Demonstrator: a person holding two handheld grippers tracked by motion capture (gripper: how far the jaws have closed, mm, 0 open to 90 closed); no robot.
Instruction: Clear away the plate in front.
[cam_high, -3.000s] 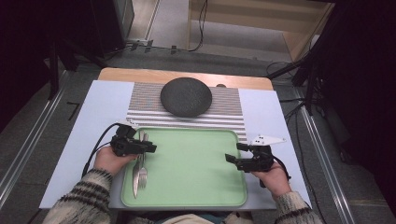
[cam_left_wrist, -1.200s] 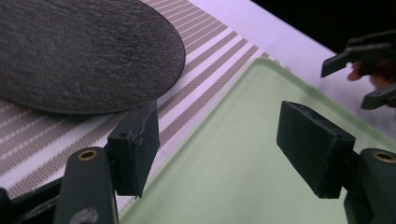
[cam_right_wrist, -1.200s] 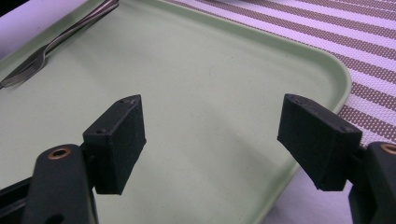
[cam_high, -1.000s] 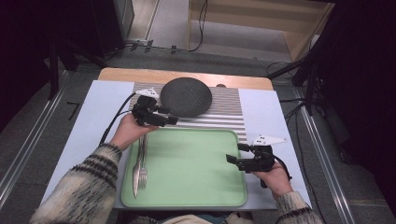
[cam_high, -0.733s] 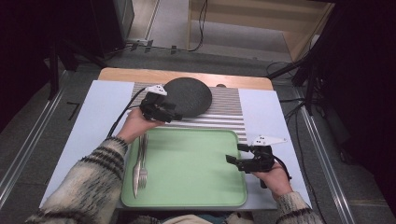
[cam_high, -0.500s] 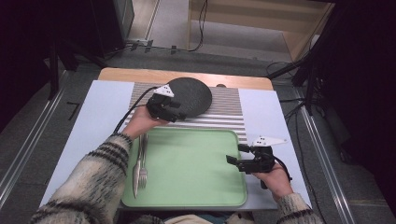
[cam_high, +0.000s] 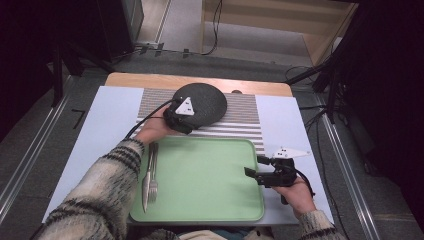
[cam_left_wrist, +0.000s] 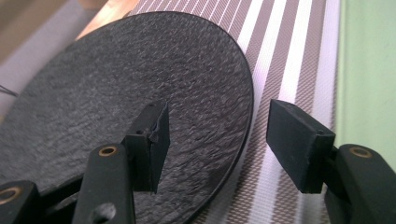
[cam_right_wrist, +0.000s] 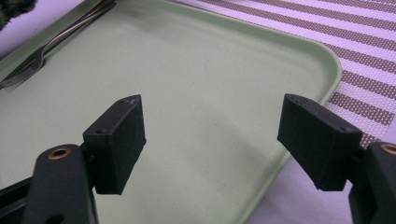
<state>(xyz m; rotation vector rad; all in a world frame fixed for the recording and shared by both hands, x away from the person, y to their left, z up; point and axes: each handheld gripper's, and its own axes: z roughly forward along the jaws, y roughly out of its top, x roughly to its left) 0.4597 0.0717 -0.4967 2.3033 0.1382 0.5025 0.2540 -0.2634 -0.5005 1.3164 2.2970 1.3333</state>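
1. Against the earliest frame, the left claw (cam_high: 186, 121) is seen shifted from the tray's left edge, beside the cutlery, up to the near rim of the black slate plate (cam_high: 202, 102).
2. Across the later earlier frames, the left forearm is seen stretched further forward and the claw brought from the plate's left side onto its rim.
3. The left claw's jaws have just been closing. In the left gripper view, they are set fairly wide and straddle the plate edge (cam_left_wrist: 243, 140): one jaw over the plate's top, the other out over the striped mat (cam_left_wrist: 299, 60). No pad is seen pressing on the plate.
4. The right claw (cam_high: 256, 167) is unchanged from the earlier frames: at the right rim of the green tray (cam_high: 200, 175), jaws wide, nothing between them. In the right gripper view, it hangs over the tray's corner (cam_right_wrist: 322, 60).
5. Plate location: on the striped mat at the far middle of the bench (cam_high: 100, 130), just beyond the tray, lying flat.
6. Counts:
   - 1 black slate plate
   - 1 green tray
   - 1 striped mat
   - 2 pieces of cutlery on the tray's left side: a fork (cam_high: 153, 172) and one more piece beside it, type not discernible
   - 2 claws, one per hand
7. The cutlery is unmoved compared with the earlier frames.
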